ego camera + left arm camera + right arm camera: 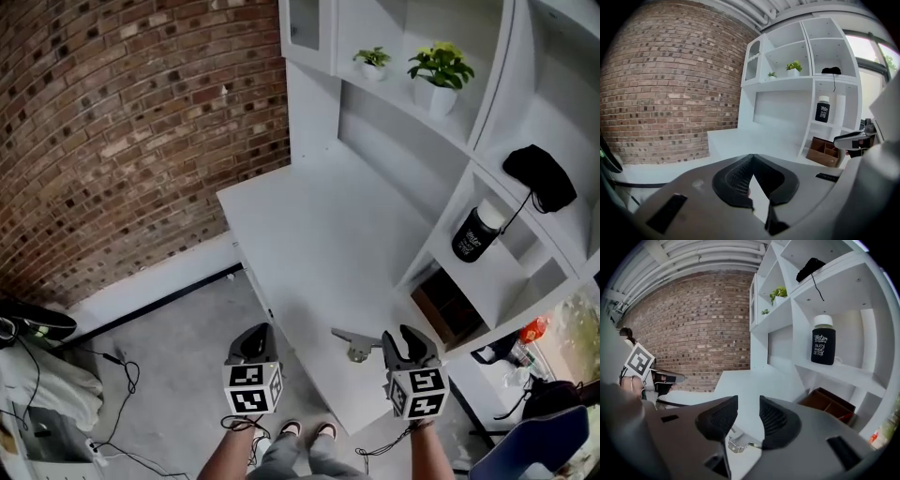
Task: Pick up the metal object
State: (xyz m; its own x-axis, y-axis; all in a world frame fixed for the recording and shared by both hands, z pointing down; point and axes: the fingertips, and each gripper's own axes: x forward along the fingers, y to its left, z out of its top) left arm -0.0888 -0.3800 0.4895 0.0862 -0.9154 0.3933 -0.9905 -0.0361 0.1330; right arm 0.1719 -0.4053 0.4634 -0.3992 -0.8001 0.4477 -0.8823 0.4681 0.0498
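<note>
White bench point(319, 234) against a brick wall point(122, 122), metal object point(354, 345) lying near its front edge.
Released, jaws apart, the right tongs point(405, 336) hang just beside it; the left tongs point(255, 335) are clenched, empty.

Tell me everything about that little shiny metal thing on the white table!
The metal object is small and silvery grey, like a bent bracket: a thin flat strip at one end and a chunkier folded part at the other. It lies on the white table, close to the front edge. The right gripper is just beside it with its fingers apart, but only the table seems to touch it.
</note>
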